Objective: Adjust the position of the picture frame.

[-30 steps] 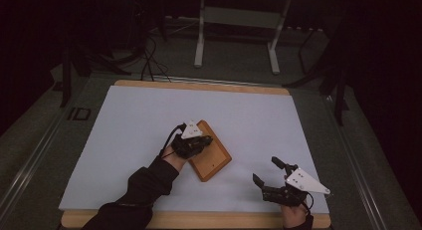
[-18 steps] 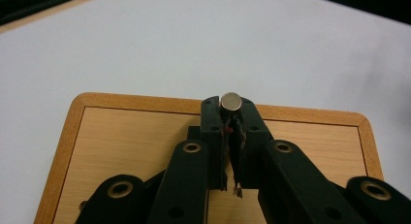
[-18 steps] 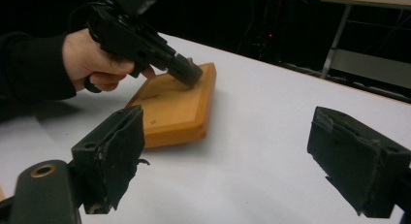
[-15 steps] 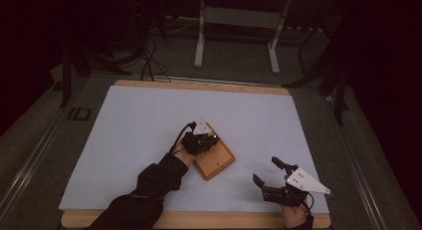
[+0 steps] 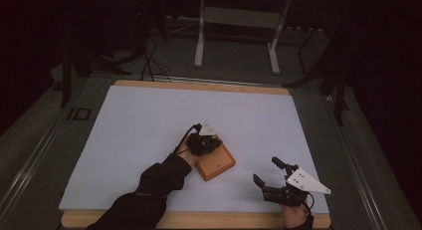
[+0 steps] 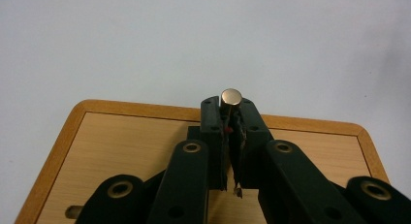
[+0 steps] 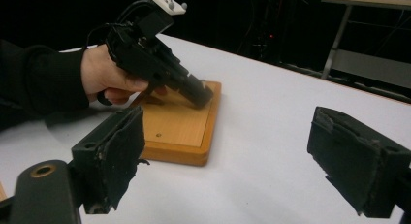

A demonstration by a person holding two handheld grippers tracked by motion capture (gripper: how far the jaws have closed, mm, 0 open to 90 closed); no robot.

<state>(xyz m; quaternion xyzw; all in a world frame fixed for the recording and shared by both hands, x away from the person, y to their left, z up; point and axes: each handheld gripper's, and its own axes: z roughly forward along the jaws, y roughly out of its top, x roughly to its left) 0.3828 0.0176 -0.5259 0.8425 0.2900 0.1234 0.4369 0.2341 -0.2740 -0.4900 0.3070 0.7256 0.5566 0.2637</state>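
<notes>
White "ID" marking (image 5: 79,114) was legible on the grey floor just left of the desk (image 5: 149,115) in the high view, nothing else could be read, no label or number made out on the wooden board (image 5: 217,164), none on either gripper

Small shiny metal pin (image 6: 231,97), round flat top, stands upright, pinched btwn the left gripper (image 6: 230,118) tips. Wooden board (image 5: 217,163), light brown w/ rounded corners, lies flat right under that gripper, pin over its far edge.
</notes>
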